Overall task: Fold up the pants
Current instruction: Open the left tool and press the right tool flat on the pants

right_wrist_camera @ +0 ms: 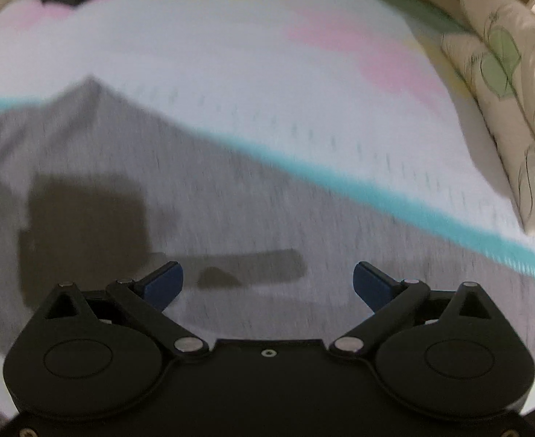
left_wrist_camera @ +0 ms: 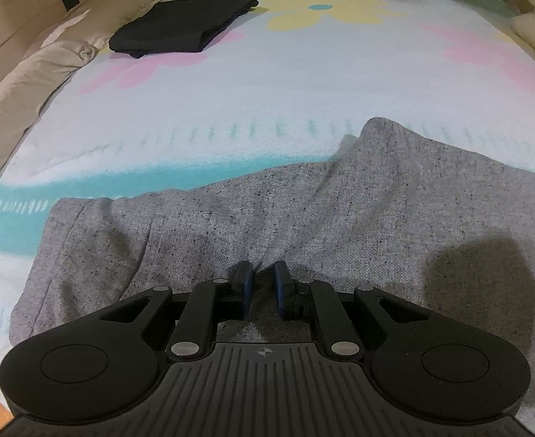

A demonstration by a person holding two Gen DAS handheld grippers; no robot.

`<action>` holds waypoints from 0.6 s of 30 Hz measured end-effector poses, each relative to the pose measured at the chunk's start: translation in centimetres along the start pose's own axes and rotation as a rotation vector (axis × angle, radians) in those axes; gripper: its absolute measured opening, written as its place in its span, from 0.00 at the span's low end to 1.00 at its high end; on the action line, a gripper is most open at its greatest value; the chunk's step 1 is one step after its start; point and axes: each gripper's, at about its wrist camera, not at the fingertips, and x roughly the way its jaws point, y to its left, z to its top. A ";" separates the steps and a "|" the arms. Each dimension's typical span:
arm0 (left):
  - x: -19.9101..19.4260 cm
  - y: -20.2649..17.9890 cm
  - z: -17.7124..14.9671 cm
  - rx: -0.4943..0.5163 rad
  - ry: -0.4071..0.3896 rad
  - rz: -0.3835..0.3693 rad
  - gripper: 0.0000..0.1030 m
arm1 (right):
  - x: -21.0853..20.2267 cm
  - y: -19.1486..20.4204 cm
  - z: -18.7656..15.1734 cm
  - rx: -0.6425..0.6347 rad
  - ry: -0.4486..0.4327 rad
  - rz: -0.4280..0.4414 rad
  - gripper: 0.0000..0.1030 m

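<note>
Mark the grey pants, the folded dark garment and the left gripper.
grey pants (left_wrist_camera: 304, 211): left wrist view, on the flat middle of the fabric.
folded dark garment (left_wrist_camera: 180, 27): left wrist view, on its top layer.
left gripper (left_wrist_camera: 262, 284): left wrist view, between the fingertips pinching the fabric.

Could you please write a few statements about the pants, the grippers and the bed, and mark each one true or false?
1. The left gripper is shut on the gray pants. True.
2. The right gripper is pinching the gray fabric. False: its fingers are spread wide apart with nothing between them.
3. A dark folded garment lies at the far side of the bed. True.
4. The dark garment lies on top of the gray pants. False: bare flowered blanket separates them.
5. The blanket is plain white. False: it shows yellow and pink flowers and a teal stripe.
</note>
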 end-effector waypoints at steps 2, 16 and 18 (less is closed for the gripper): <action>0.0 -0.3 0.1 0.000 0.003 0.010 0.13 | 0.2 -0.4 -0.9 0.006 0.034 0.005 0.96; -2.0 -0.3 0.0 -0.057 0.023 -0.044 0.13 | 2.9 -4.1 -3.3 0.238 0.125 0.162 1.00; -2.6 -0.4 -0.1 -0.071 0.029 -0.076 0.13 | 2.8 -4.0 -3.5 0.242 0.117 0.160 1.00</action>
